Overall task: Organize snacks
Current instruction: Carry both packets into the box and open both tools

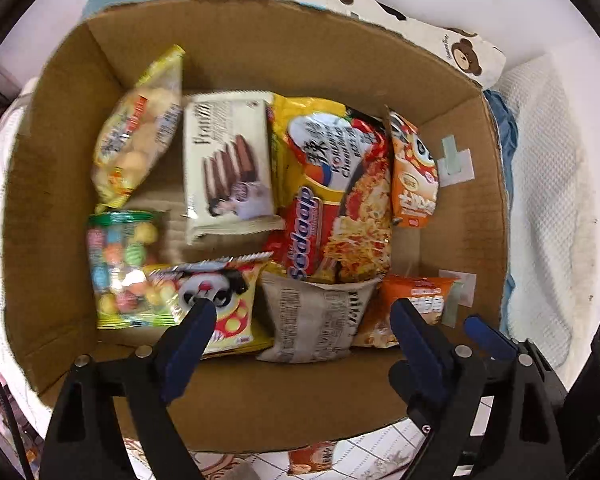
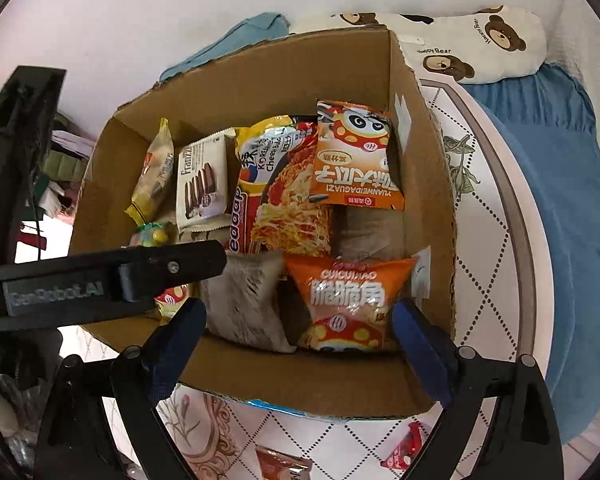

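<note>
A bear pillow and blue cloth flank the box of snacks. The noodle pack lies mid-box, long axis toward the far wall. Both left gripper and right gripper hang spread and empty (left gripper crossing the right view).

The open cardboard box holds the snacks. At its far side lie a yellow puff bag, a cream wafer pack, a noodle packet and an orange seed packet. Nearer lie a candy bag, a panda packet, a grey newsprint-patterned pouch and an orange crisp bag.
</note>
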Available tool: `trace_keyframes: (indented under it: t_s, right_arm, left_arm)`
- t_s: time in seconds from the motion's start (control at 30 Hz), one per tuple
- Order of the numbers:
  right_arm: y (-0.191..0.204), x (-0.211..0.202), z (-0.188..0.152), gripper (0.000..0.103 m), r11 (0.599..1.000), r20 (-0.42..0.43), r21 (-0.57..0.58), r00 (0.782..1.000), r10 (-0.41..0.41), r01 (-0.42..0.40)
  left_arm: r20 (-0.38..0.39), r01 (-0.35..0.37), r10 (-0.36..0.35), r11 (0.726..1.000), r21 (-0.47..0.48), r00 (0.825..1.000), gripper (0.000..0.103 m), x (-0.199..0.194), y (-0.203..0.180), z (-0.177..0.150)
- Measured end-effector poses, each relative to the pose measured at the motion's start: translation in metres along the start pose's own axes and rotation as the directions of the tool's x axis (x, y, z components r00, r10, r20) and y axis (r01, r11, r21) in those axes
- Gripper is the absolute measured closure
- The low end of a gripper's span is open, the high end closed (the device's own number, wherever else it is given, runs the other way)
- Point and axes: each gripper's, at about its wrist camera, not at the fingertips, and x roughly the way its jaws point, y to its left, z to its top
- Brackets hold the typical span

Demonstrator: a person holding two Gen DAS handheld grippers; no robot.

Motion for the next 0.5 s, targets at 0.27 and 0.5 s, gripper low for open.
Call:
trace_keyframes:
  t_s: [0.27, 0.5]
  right_arm:
    - [0.009, -0.005, -0.001, 0.007, 0.996, -0.023, -0.015, 0.996, -0.086, 0.085]
    - [0.01, -0.01, -0.003, 0.007, 0.99, -0.015, -0.013, 0.99, -0.137, 0.137]
  left_arm:
    - [0.058, -0.115, 0.113, 0.993, 0.025, 0.992, 0.014, -0.022, 0.009, -0.008]
    - [0.106, -0.182, 0.179, 0.983, 0.022, 0.978, 0.014, -0.034, 0.023, -0.016]
